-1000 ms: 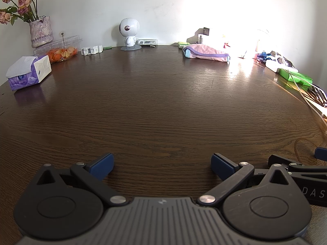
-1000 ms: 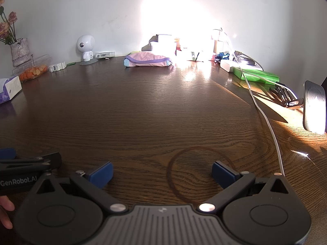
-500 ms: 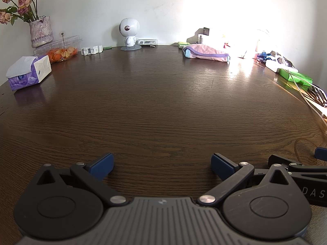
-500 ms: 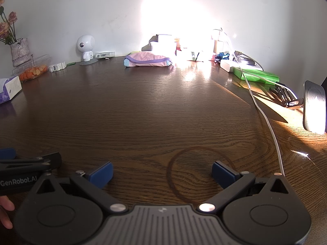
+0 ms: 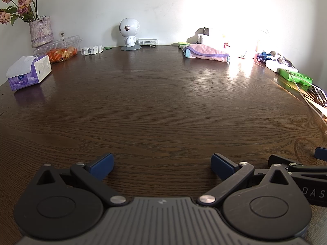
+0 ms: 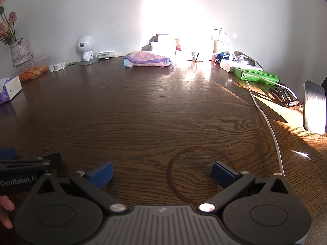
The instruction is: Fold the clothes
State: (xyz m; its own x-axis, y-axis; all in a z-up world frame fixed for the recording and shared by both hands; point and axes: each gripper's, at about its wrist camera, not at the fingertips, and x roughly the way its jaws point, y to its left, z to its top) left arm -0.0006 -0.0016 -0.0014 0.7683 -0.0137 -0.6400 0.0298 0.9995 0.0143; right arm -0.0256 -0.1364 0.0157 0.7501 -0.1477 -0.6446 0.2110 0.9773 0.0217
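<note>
Grippers: our left gripper (image 5: 161,163) and right gripper (image 6: 161,170) sit side by side low over the wooden table (image 5: 163,106), jaws spread wide, holding nothing.
Garment: pink folded cloth (image 6: 148,59) lies well apart, by the far wall.
Approach: we should reach across, keeping clear of the white cable (image 6: 265,118), and pinch two corners.

Glare: sunlight on the back wall washes out the boxes (image 6: 163,45) behind the folded pink garment (image 6: 148,59).
Hand: only fingertips (image 6: 6,214) show at the right wrist view's left edge.
Tissue box (image 6: 9,88): cut by that edge.
Flowers (image 5: 18,0): tops cropped.
</note>
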